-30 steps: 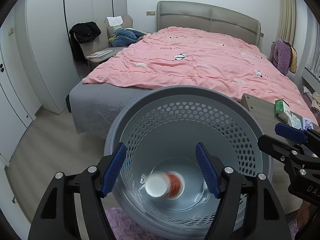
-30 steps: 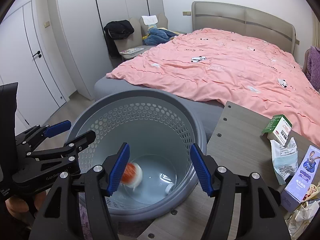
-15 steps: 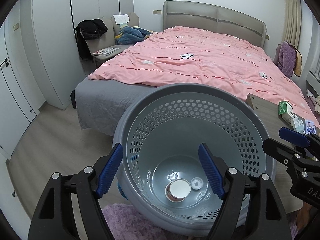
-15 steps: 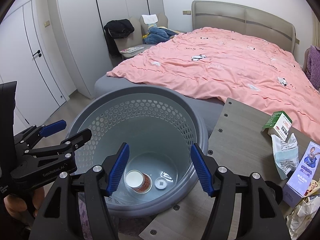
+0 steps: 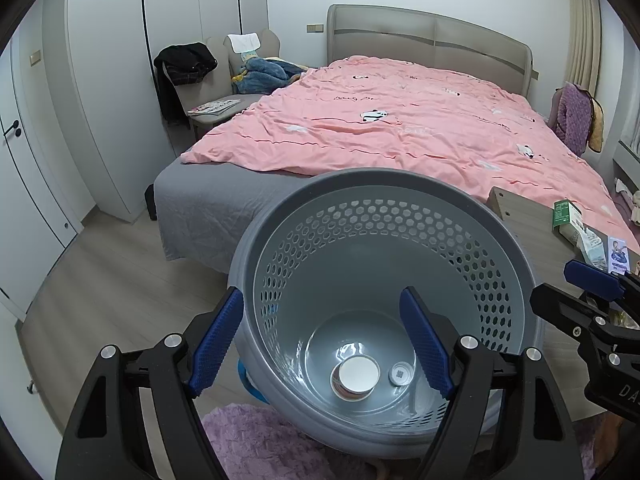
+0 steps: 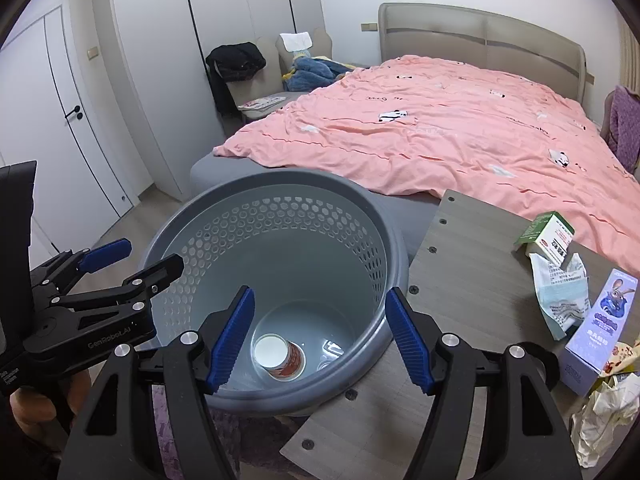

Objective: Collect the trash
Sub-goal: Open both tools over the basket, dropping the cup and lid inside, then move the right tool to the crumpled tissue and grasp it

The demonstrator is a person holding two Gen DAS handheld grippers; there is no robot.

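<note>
A grey perforated trash basket point(image 5: 280, 216) point(image 6: 400, 240) stands on the floor between the bed and a table. A red-and-white paper cup point(image 5: 355, 371) point(image 6: 280, 357) and a small white lid point(image 5: 401, 373) lie on its bottom. My left gripper point(image 5: 324, 340) is open and empty above the basket's near rim. My right gripper point(image 6: 320, 336) is open and empty, also over the basket. On the table lie a green-and-white box point(image 6: 547, 237), a torn paper packet point(image 6: 562, 294), a lilac carton point(image 6: 600, 330) and crumpled paper point(image 6: 604, 412).
A grey wooden table point(image 6: 472, 264) is right of the basket. A bed with a pink duvet point(image 5: 400, 132) lies behind. Chairs with clothes point(image 5: 224, 76) stand by white wardrobes point(image 5: 104, 92). A purple rug point(image 5: 256, 440) lies under the basket.
The cup has dropped into the basket and come to rest on its bottom beside the lid. Both grippers have drawn back slightly and stay open.
</note>
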